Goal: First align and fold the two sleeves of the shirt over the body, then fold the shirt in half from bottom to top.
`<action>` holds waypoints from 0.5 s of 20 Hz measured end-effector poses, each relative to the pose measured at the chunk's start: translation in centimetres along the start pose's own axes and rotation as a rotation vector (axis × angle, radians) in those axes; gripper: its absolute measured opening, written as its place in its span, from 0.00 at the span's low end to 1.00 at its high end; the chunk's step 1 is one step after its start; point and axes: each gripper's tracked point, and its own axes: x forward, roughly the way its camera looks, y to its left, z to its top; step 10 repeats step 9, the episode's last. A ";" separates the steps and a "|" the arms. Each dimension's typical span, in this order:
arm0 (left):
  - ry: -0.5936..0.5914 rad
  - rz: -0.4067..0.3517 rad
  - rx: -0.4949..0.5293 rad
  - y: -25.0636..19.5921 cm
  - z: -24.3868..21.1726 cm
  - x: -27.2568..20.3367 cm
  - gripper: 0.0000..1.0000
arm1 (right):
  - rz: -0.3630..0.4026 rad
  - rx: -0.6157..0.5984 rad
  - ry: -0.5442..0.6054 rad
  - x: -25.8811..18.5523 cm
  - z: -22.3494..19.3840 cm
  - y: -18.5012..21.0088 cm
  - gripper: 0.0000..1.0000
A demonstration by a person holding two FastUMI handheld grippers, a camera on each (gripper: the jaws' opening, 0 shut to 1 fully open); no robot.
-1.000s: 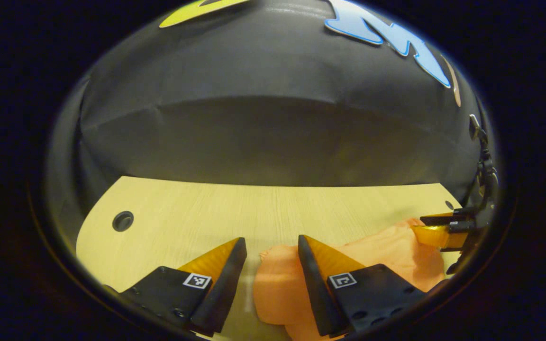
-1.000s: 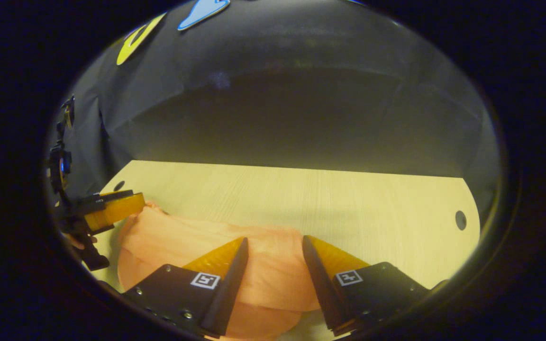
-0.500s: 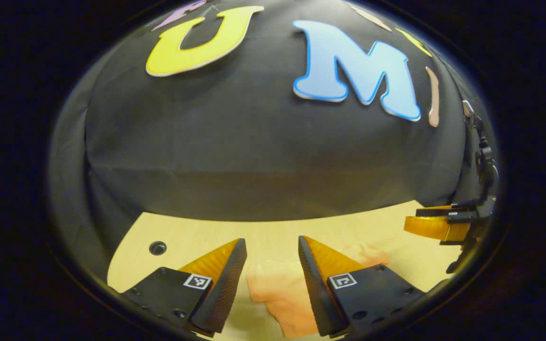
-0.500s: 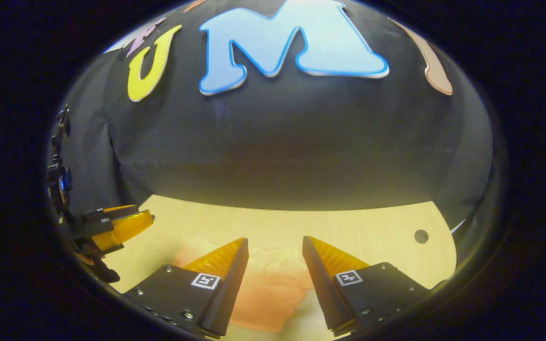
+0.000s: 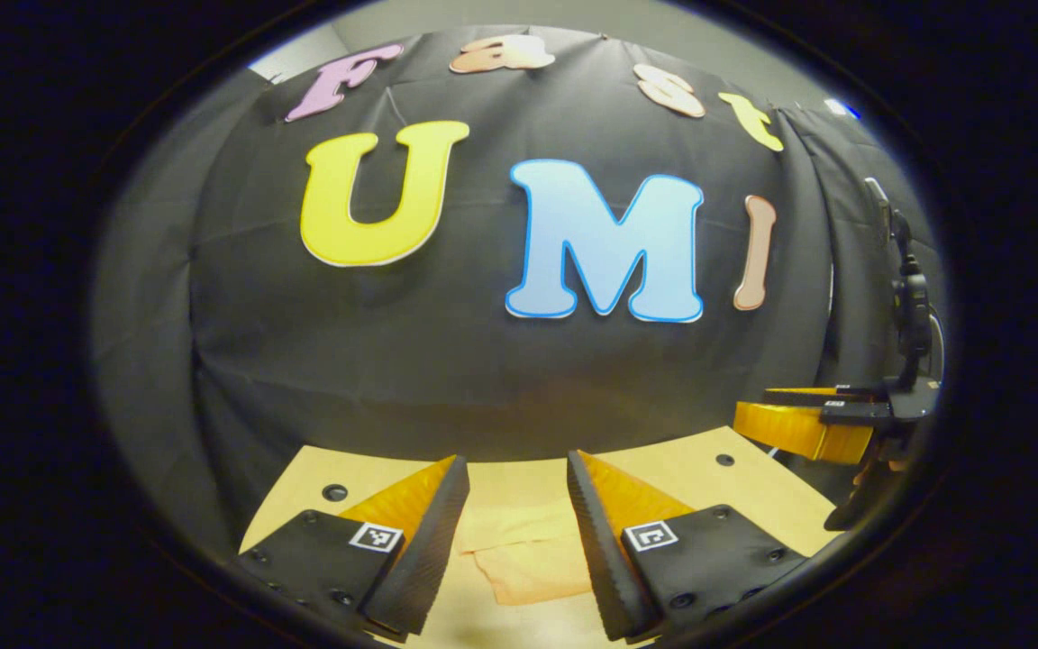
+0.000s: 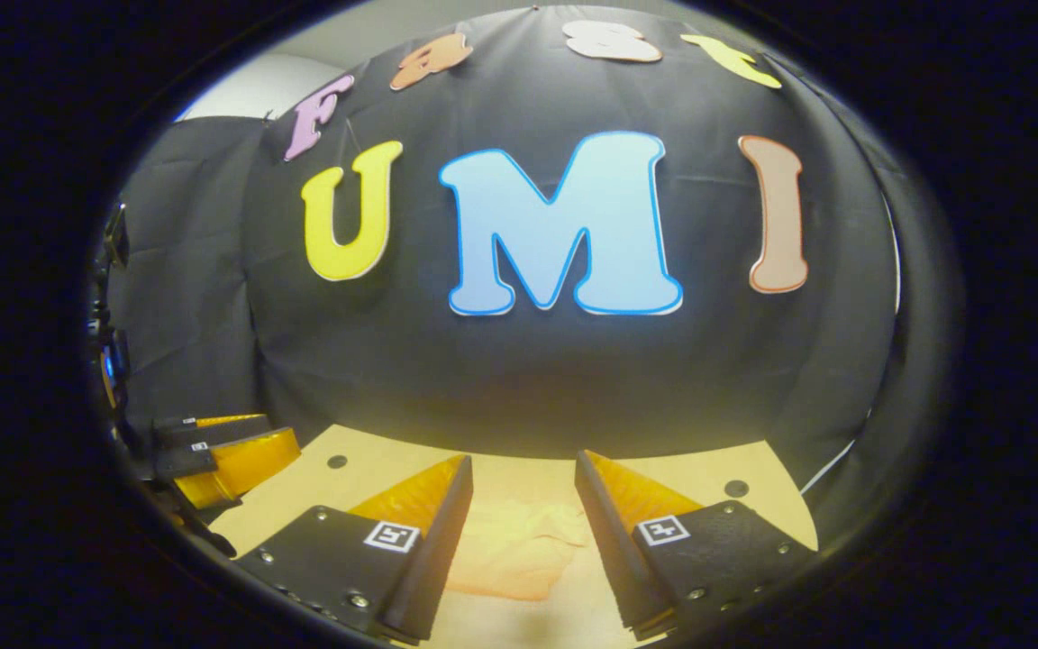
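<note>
An orange shirt (image 5: 528, 557) lies folded in a small flat bundle on the light wooden table (image 5: 690, 469). In the left gripper view my left gripper (image 5: 514, 482) hangs open well above it, nothing between its fingers. The right gripper view shows the same shirt (image 6: 514, 548) below my right gripper (image 6: 522, 478), which is also open and holds nothing. Each gripper appears at the edge of the other's view: the right gripper (image 5: 812, 424) at the right side, the left gripper (image 6: 222, 446) at the left side.
The table (image 6: 366, 464) has round cable holes near its far corners (image 5: 334, 492) (image 6: 736, 488). The booth's black cloth wall rises straight behind the table's far edge.
Both grippers have risen and pulled back from the shirt, tilting up toward the wall. The shirt now looks smaller and lies alone on the table.
</note>
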 end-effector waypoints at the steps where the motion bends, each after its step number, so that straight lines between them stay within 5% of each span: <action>1: -0.008 0.004 0.005 -0.1 0.1 -1.3 0.72 | 0.003 0.003 -0.015 -1.2 0.0 0.4 0.73; 2: -0.016 0.005 0.010 -0.3 0.3 -2.2 0.73 | 0.007 0.011 -0.028 -2.3 0.1 0.6 0.67; 10: -0.043 -0.052 0.042 -2.7 0.0 -5.7 0.75 | -0.035 0.010 -0.067 -6.7 -0.2 1.3 0.73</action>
